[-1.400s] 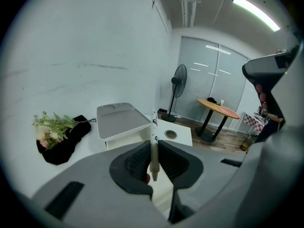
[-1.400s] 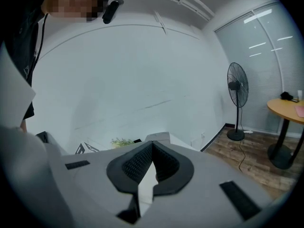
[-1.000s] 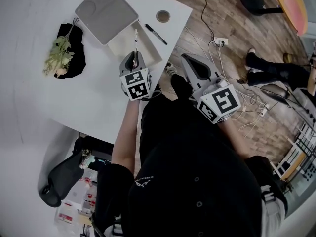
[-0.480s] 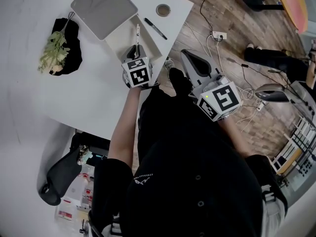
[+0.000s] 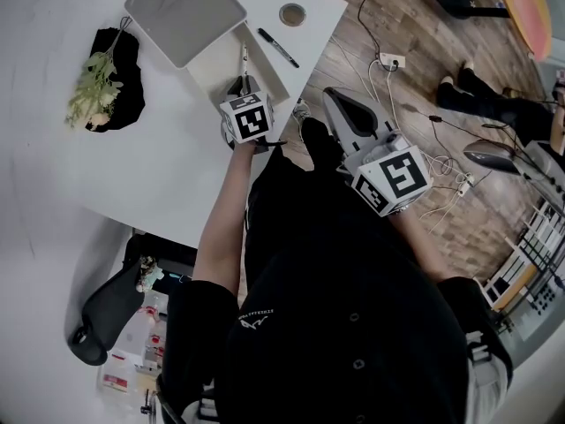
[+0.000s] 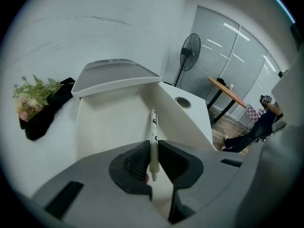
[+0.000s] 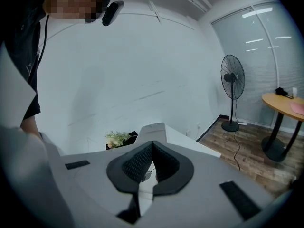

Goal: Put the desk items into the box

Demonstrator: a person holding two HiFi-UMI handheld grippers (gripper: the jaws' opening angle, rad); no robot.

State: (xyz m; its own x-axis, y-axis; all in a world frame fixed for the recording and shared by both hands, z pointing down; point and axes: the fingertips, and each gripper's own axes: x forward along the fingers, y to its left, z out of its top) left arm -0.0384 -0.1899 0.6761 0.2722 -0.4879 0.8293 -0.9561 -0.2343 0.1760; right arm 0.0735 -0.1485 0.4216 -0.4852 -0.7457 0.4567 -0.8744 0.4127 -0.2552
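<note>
Your left gripper (image 6: 152, 151): jaws clamped on slim white pen (image 6: 153, 127), long axis straight ahead along the jaws, far end over open white box (image 6: 109, 122). Your right gripper (image 7: 151, 151): jaws together, empty.

Two pens showed: a white pen (image 6: 153, 129) and a black pen (image 5: 277, 48). There was one box (image 5: 215, 68), one round disc (image 5: 292, 14), one flower sprig (image 5: 92, 91).
</note>
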